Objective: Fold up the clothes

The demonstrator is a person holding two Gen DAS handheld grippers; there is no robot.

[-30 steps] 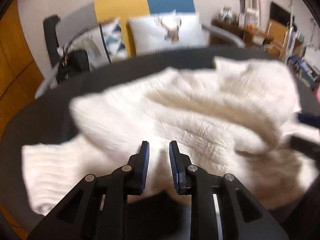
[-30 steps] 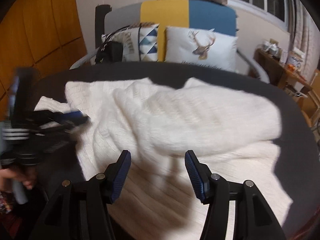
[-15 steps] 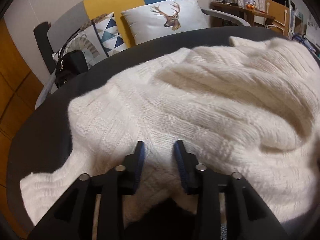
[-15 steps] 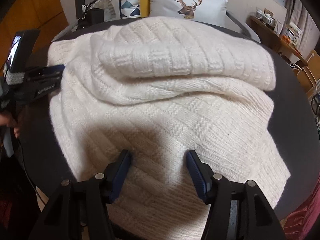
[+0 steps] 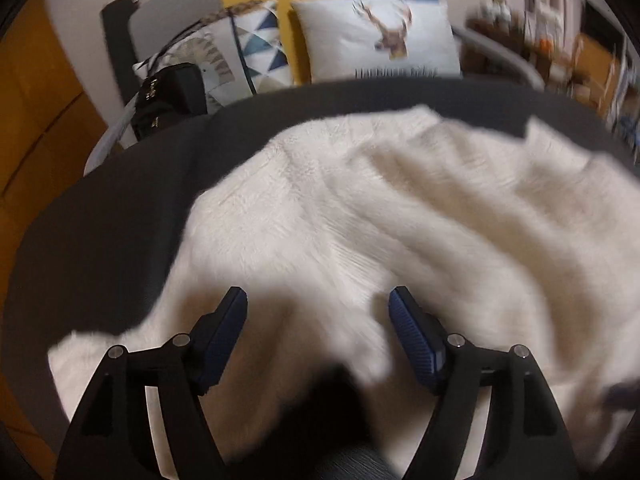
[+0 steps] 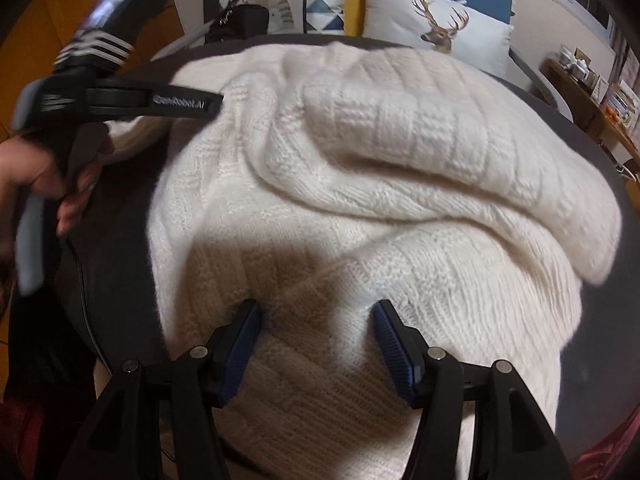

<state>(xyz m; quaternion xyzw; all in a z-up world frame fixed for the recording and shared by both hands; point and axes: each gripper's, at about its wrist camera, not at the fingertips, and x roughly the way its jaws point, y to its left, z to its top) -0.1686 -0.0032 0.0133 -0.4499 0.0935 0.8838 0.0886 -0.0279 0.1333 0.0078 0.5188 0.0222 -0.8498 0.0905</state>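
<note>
Now that my left gripper point(image 5: 318, 308) has spread wide from near-shut and holds nothing, my right gripper point(image 6: 316, 320), half-open, presses into the cream sweater point(image 6: 400, 200), which lies bunched on the dark table point(image 5: 100, 240) toward twelve o'clock: folding continues.

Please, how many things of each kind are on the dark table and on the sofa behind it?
White knitted sweater on the table: 1
Cushions (deer, triangle pattern): 2
Black bag: 1
Total: 4
</note>
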